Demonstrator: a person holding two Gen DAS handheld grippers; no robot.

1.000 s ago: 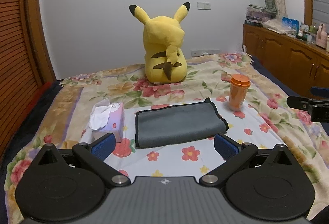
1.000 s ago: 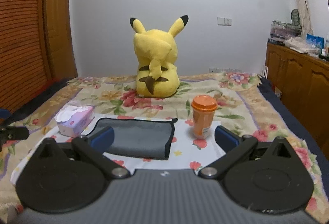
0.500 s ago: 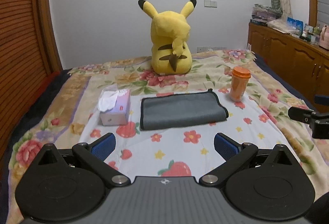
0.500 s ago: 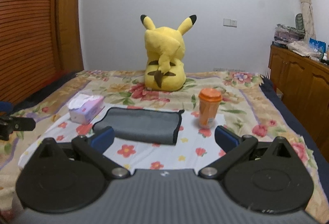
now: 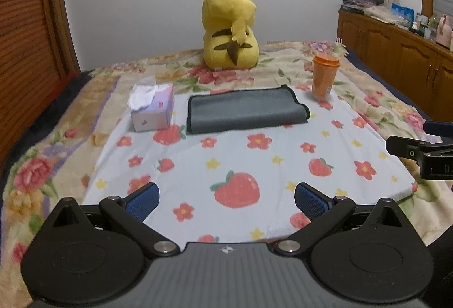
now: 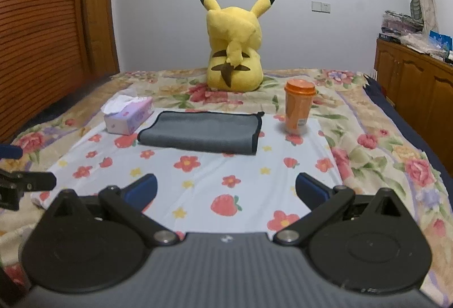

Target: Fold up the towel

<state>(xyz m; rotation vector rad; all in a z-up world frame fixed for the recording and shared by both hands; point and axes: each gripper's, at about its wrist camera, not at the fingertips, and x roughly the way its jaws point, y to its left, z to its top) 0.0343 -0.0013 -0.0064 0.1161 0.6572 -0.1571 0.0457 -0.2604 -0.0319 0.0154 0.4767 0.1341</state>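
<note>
A grey towel (image 5: pixel 246 109) with a dark edge lies folded into a flat rectangle on a white flowered cloth (image 5: pixel 240 163) on the bed. It also shows in the right wrist view (image 6: pixel 201 132). My left gripper (image 5: pixel 226 201) is open and empty, held well back from the towel over the near part of the cloth. My right gripper (image 6: pixel 225 189) is open and empty, also well short of the towel. The right gripper shows at the right edge of the left wrist view (image 5: pixel 424 148). The left gripper shows at the left edge of the right wrist view (image 6: pixel 19 183).
A tissue box (image 5: pixel 153 109) stands left of the towel. An orange lidded cup (image 5: pixel 324 77) stands to its right. A yellow plush toy (image 5: pixel 230 30) sits behind. A wooden cabinet (image 5: pixel 396 50) runs along the right and a slatted wooden door (image 6: pixel 42 25) on the left.
Both grippers have drawn back from the towel, which now looks farther away. More of the flowered cloth shows in front. The towel has not moved.
</note>
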